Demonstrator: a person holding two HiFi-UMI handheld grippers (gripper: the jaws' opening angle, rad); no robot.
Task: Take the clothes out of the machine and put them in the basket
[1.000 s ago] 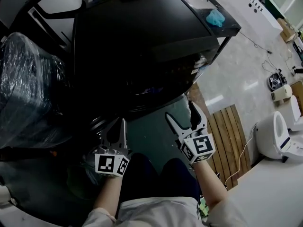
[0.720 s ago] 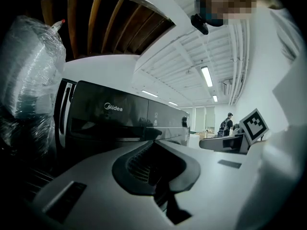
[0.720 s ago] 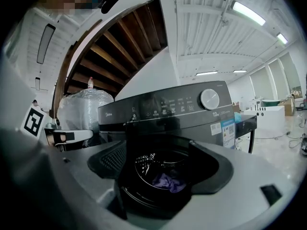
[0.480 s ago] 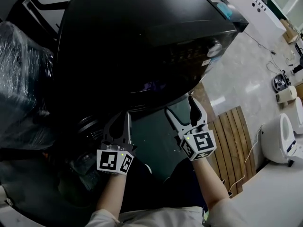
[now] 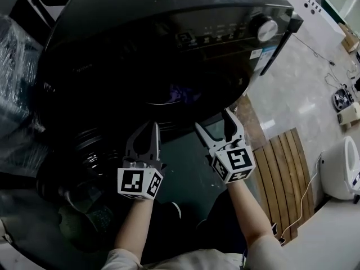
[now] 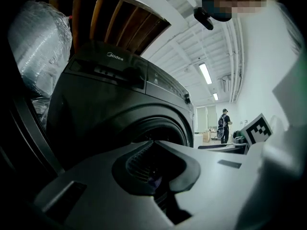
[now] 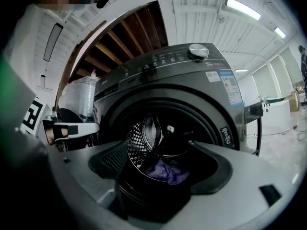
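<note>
Both tongs face the open mouth of the dark washing machine (image 5: 169, 32). The right gripper (image 5: 214, 122) stands spread wide with nothing between its jaws; the left gripper (image 5: 147, 133), just beside it, is clenched tip to tip on nothing. A purple garment (image 7: 167, 172) lies low in the perforated drum (image 7: 139, 143), straight ahead of the right gripper's jaws and well beyond them; from the left gripper it sits ahead and off to the right; neither gripper touches it.

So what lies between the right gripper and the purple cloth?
Nothing: from the right gripper to the cloth the stretch is bare, as the right gripper view shows.
</note>
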